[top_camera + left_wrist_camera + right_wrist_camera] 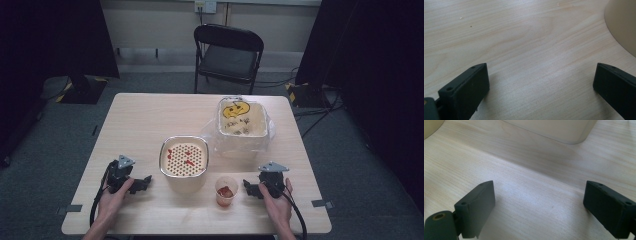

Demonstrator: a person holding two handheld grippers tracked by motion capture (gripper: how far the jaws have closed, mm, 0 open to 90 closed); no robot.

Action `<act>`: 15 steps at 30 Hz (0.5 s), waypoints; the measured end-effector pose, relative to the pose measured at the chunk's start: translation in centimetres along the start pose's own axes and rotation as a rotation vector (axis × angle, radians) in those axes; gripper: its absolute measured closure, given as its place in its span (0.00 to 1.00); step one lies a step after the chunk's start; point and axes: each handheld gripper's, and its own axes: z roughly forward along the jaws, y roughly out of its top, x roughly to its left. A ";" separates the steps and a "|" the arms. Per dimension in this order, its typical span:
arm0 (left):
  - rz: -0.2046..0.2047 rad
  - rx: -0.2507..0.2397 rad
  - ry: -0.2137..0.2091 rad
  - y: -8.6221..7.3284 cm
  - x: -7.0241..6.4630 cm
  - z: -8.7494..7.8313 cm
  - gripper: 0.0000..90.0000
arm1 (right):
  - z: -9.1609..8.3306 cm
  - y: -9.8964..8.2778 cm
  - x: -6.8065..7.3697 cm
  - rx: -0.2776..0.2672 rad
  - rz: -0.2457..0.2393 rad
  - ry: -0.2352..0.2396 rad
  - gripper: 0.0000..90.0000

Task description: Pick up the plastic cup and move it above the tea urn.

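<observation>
On the pale wood-grain table [140, 115], everything can be placed against the perforated container [184, 159], a rounded-square cream tub with a metal-looking rim and a lid or insert dotted with holes and smeared red. To its left, near the table's front edge, the left gripper [145, 183] rests in a hand, black and blocky with a grey three-cornered plate on top; in the left gripper view its two matte jaws stand wide apart over bare wood, nothing between them, and a curved cream wall [624, 25] (cut off by the frame) sits at upper right. Just in front and to the right of the perforated container stands a small clear plastic cup [226, 191] with something red inside, too small to identify. Right of the cup, the right gripper [248, 188] points toward it, close but apart; its jaws also gape wide, empty, over smooth grain. Behind and to the right of the perforated container sits a second cream bin [242, 120] lined with crinkled clear plastic, yellow scraps inside, hard to make out.
</observation>
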 end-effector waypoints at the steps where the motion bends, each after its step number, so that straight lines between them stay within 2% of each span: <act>1: 0.001 0.000 0.000 0.0 0.0 0.0 0.00 | 0.0 0.0 0.0 0.000 0.000 0.000 0.11; 8: 0.000 0.000 0.000 0.0 0.0 0.0 0.00 | -0.1 0.0 0.3 0.001 0.015 -0.022 0.11; 11: 0.000 0.000 0.000 0.0 0.0 0.0 0.00 | -0.2 0.0 0.4 -0.004 0.006 -0.011 0.15; 15: 0.000 0.000 0.000 0.0 0.0 0.0 0.00 | -0.5 0.0 0.7 0.021 -0.005 0.022 0.15</act>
